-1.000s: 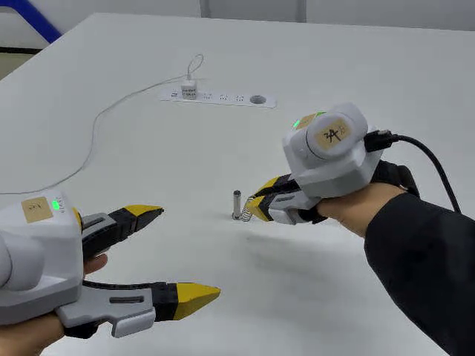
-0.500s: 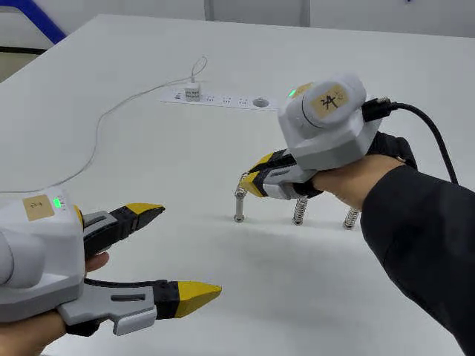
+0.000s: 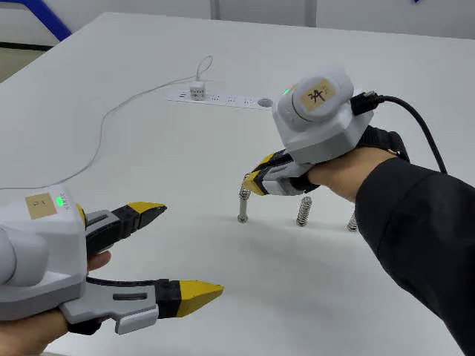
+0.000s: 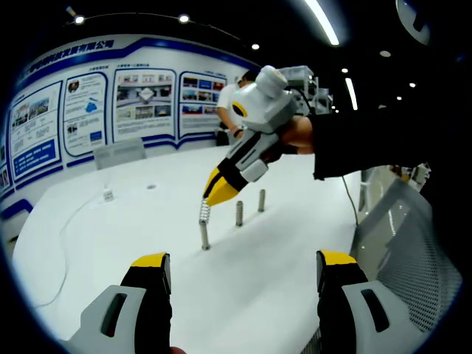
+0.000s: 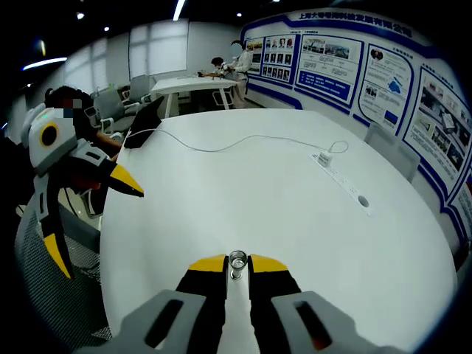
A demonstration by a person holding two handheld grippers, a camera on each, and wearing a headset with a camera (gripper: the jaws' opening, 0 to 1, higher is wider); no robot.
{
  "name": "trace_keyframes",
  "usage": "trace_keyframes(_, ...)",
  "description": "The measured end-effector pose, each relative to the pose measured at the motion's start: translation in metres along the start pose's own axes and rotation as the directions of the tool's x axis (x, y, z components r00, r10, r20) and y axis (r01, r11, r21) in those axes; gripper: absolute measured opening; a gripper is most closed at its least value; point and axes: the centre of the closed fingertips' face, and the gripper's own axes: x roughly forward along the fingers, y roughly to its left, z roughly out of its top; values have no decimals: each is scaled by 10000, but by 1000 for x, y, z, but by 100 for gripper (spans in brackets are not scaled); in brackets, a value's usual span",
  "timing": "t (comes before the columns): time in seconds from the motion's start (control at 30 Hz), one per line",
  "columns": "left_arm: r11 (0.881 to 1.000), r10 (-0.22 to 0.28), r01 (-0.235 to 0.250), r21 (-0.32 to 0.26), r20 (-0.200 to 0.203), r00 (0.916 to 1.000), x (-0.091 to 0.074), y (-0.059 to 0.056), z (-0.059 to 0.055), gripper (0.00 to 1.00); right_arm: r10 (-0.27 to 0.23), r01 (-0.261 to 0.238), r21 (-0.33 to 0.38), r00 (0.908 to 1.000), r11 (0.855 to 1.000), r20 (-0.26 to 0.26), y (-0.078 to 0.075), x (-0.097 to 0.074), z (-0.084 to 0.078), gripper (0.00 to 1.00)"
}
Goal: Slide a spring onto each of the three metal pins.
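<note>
Three metal pins stand in a row on the white table. My right gripper (image 3: 249,182) is shut on a small spring (image 3: 243,194), which sits over the top of the leftmost pin (image 3: 243,213). From the right gripper view, the spring (image 5: 237,259) shows end-on between the yellow tips. The middle pin (image 3: 303,211) and right pin (image 3: 352,221) each carry a spring. My left gripper (image 3: 185,251) hangs open at the near left, well apart from the pins. The left gripper view looks between its own tips (image 4: 243,259) at the held spring (image 4: 204,212) and its pin (image 4: 204,237).
A white power strip (image 3: 223,98) with a plugged charger and a thin cable (image 3: 104,119) lies at the far side of the table (image 3: 148,163). A black cable (image 3: 415,130) trails from my right gripper. A wire-mesh chair (image 4: 413,243) stands beside the table.
My right gripper rose from table level beside the leftmost pin, carrying the spring up to the pin's top. The two pins behind it came into sight. The left gripper stayed put.
</note>
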Motion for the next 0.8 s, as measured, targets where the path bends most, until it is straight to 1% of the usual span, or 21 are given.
trace_keyframes(0.1, 10000, 8, -8, -13, 2, 10000, 0, 0, -1, 83, 37, -37, 17, 10000, 10000, -84, -3, 4, -1, 12)
trace_keyframes(0.3, 10000, 29, -29, -42, -13, 10000, -1, 1, -1, 83, 125, -125, 41, 9997, 9999, -219, -2, 11, -2, 12)
trace_keyframes(0.43, 10000, 32, -33, -54, -36, 10000, -1, 1, -2, 83, 169, -165, 131, 9993, 9998, -346, -5, 18, -7, 12)
trace_keyframes(0.8, 9999, 36, -38, -132, -107, 9999, -1, 2, -5, 83, 293, -265, 435, 9974, 9987, -662, -5, 34, -20, 12)
